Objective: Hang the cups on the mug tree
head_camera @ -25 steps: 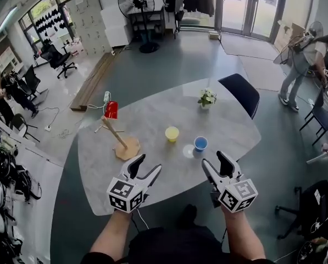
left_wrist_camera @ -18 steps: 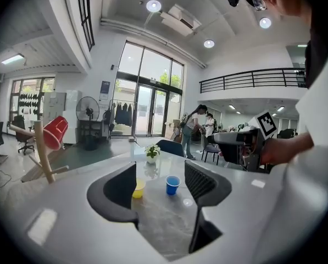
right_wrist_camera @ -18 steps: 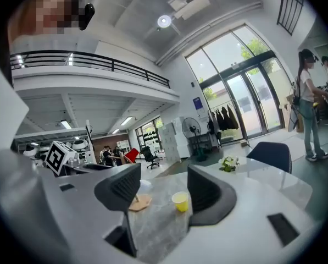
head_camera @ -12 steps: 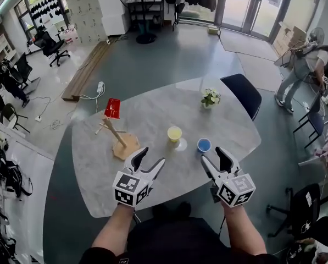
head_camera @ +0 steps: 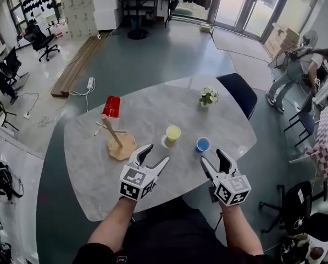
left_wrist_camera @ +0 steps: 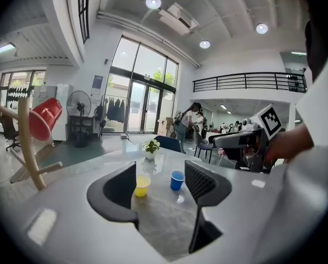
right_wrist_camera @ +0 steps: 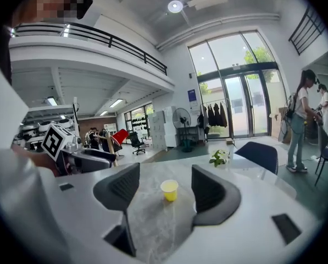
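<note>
A wooden mug tree [head_camera: 114, 135] stands on the grey marble table [head_camera: 153, 114] at the left, with a red cup [head_camera: 111, 106] hung on its top peg; that red cup [left_wrist_camera: 44, 117] also shows in the left gripper view. A yellow cup [head_camera: 173, 132] and a blue cup [head_camera: 203, 144] stand upright near the table's middle. My left gripper [head_camera: 152, 155] is open and empty near the front edge, short of the yellow cup [left_wrist_camera: 142, 185] and blue cup [left_wrist_camera: 177, 179]. My right gripper [head_camera: 214, 160] is open and empty just before the blue cup, looking at the yellow cup [right_wrist_camera: 169, 190].
A small potted plant [head_camera: 208, 97] stands at the table's far right side. A dark chair [head_camera: 239, 92] is tucked behind that corner. People stand at the right [head_camera: 295, 70] by other chairs. A floor fan [head_camera: 128, 4] is far back.
Both grippers have come a little lower and closer to the table's front edge, jaws unchanged. The head view has shifted, so the table sits slightly lower and left.
</note>
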{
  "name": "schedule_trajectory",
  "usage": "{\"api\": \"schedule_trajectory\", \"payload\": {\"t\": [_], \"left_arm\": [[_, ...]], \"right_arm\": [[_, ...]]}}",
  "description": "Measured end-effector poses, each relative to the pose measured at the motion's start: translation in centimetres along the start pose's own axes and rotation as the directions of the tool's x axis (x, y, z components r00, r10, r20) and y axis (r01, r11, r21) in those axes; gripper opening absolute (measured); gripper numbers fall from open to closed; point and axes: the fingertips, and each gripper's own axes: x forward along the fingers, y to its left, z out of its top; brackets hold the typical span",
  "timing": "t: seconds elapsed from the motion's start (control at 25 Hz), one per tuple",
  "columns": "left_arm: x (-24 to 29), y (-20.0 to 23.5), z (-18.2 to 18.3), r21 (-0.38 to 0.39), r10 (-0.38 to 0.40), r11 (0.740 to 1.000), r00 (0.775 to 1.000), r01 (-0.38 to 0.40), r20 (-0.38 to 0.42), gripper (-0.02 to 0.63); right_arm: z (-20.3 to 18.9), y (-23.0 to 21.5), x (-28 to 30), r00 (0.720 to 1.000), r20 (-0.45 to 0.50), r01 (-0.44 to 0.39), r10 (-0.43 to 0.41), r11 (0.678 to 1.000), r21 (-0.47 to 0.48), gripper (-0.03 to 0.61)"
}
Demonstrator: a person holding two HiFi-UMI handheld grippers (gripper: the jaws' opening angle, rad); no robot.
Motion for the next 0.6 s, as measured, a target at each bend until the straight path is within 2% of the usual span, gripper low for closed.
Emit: {"api": "schedule_trajectory", "payload": {"t": [0.2, 0.44, 0.6], "left_arm": [[3.8, 1.6, -2.2, -0.122, -0.020, 0.992, 0.998, 0.013, -0.056, 0.282], [8.7, 2.7, -4.1, -0.102, -0.005, 0.995, 0.994, -0.006, -0.113, 0.284], [11.6, 4.2, -6.1, -0.092, 0.034, 0.995, 0.989, -0.047, -0.143, 0.285]], "right_arm": [[-1.1, -2.5, 1.3, 1.000, -0.024, 0.010, -0.009, 1.000, 0.023, 0.270], [-1.2, -5.1, 3.5, 0.999, -0.035, -0.019, 0.021, 0.998, 0.057, 0.270], [-1.4, -6.4, 4.7, 0.998, -0.045, -0.037, 0.040, 0.997, 0.069, 0.270]]}}
